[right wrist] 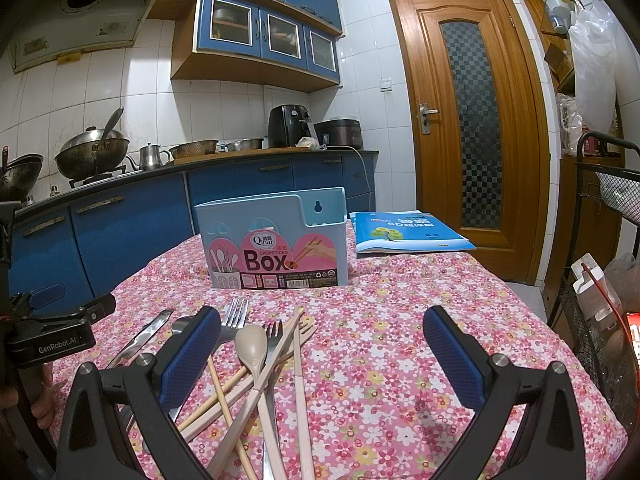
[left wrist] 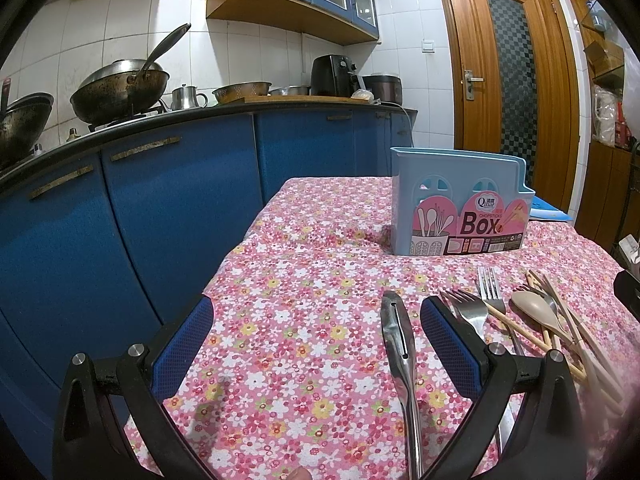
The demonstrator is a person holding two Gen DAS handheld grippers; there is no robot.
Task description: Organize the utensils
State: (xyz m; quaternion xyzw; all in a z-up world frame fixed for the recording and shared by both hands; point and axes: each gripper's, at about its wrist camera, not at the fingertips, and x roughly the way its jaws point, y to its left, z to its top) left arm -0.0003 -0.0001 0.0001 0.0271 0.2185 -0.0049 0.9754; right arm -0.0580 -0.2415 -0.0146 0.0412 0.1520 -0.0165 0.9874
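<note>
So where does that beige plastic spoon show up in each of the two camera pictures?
Left wrist view: the beige plastic spoon lies at the right edge, beyond the left gripper, bowl towards the box.
Right wrist view: it lies left of centre, just inside the right gripper, across the wooden chopsticks.
Shared landmark: the light blue plastic chopsticks box stands behind the pile in both.

White tiled walls (right wrist: 120,92) are seen; blue cabinets (right wrist: 264,32) are hung at 11 o'clock, a dark counter (left wrist: 168,120) is set over blue doors (left wrist: 160,208), a wooden door (right wrist: 468,120) at 1 o'clock.
</note>
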